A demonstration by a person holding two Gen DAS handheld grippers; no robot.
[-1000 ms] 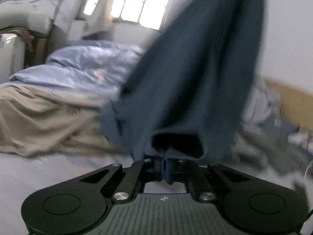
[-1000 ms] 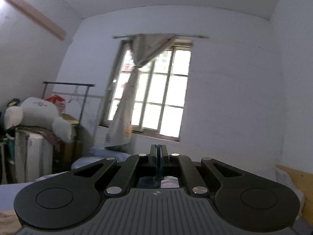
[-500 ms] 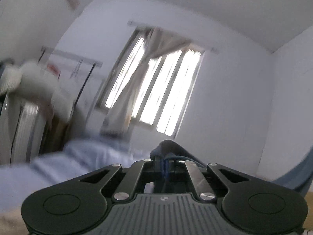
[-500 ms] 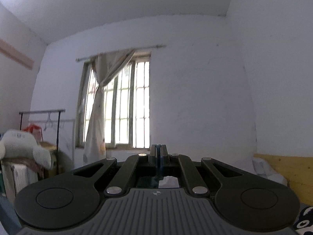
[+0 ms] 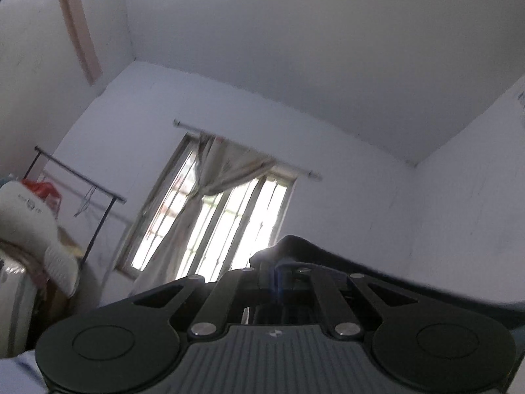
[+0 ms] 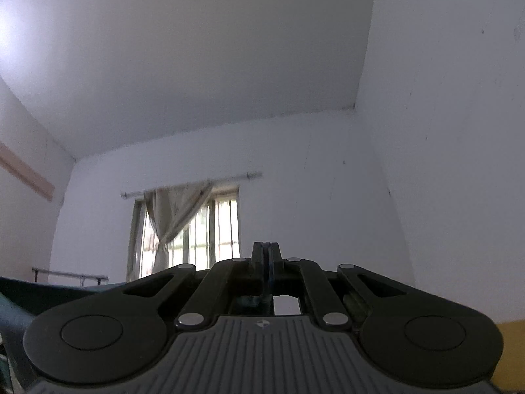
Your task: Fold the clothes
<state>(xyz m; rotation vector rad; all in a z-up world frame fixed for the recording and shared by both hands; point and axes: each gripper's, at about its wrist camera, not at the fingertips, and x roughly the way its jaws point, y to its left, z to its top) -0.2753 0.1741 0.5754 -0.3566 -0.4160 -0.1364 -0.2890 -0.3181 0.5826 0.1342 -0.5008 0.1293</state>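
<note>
Ceiling (image 5: 328,49) now; garment (image 5: 328,256) lifted

Ahead of both views the upper half of the frame is open air up to the bare white ceiling (image 5: 311,49). In the left wrist view, a black metal clothes rail (image 5: 78,177) and a white plush toy (image 5: 29,216) crowd the left edge. A dark blue cloth (image 5: 377,272) stretches across the lower right. The barred window with a tied beige curtain (image 6: 177,216) closes the far wall.
</note>
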